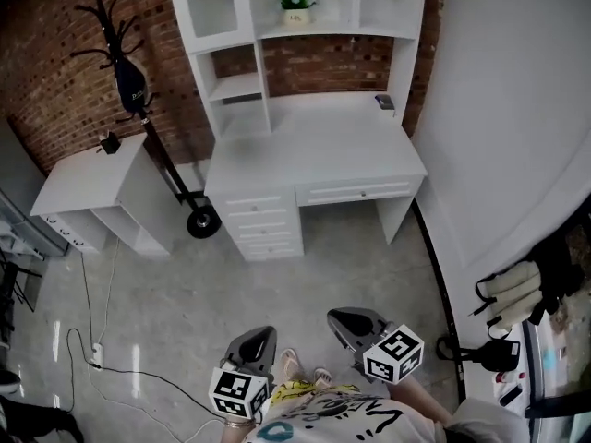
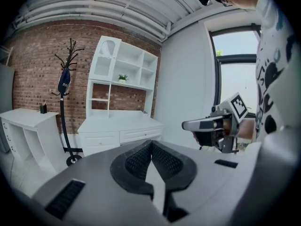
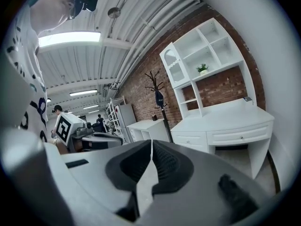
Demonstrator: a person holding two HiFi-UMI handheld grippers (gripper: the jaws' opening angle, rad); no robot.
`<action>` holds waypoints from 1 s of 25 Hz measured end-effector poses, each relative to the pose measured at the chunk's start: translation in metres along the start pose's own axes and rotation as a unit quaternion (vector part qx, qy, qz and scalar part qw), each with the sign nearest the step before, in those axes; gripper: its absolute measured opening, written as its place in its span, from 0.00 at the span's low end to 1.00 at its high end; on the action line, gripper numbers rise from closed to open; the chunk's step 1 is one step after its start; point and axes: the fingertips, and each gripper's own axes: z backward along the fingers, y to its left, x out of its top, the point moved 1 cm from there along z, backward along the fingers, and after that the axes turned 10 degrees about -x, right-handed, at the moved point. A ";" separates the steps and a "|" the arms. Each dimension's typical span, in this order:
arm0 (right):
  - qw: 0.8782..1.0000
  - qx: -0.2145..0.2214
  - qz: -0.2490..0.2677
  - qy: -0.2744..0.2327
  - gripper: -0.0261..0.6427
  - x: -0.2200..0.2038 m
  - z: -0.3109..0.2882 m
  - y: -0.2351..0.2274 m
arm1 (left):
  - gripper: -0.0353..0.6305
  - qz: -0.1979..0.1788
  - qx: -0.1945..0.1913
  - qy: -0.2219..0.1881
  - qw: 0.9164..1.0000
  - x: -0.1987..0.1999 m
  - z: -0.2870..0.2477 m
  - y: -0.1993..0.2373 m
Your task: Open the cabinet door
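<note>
The white desk with its hutch stands against the brick wall, well ahead of me. The hutch's cabinet door, with an arched window, is at its upper left and closed; it also shows as the cabinet door in the left gripper view and the cabinet door in the right gripper view. My left gripper and right gripper hover low over the floor, far from the desk. The left gripper is shut and holds nothing. The right gripper is likewise shut and holds nothing.
A black coat stand and a wheeled pole stand left of the desk, beside a low white shelf unit. Cables trail over the floor at left. A potted plant sits in the hutch. A white wall rises at right.
</note>
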 end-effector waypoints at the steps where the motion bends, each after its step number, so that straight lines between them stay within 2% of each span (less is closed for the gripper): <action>1: 1.000 0.000 -0.001 -0.002 0.08 0.002 -0.002 -0.004 | 0.08 -0.004 -0.002 0.007 1.000 -0.001 -0.006 0.000; 5: 1.000 -0.003 0.002 -0.009 0.08 0.012 -0.018 -0.015 | 0.08 0.010 -0.015 0.013 1.000 0.001 -0.023 0.015; 10: 1.000 -0.014 0.003 -0.016 0.08 0.030 -0.041 -0.022 | 0.08 -0.019 -0.022 -0.006 1.000 0.036 -0.039 0.044; 19: 0.999 -0.042 0.008 -0.016 0.08 0.058 -0.083 -0.040 | 0.08 -0.016 -0.042 -0.018 0.999 0.056 -0.063 0.095; 21: 0.999 -0.037 0.004 -0.009 0.08 0.060 -0.095 -0.039 | 0.08 -0.027 -0.048 -0.015 0.998 0.060 -0.067 0.106; 25: 1.000 -0.028 0.008 0.002 0.08 0.065 -0.124 -0.037 | 0.08 -0.085 -0.085 -0.009 0.993 0.074 -0.078 0.121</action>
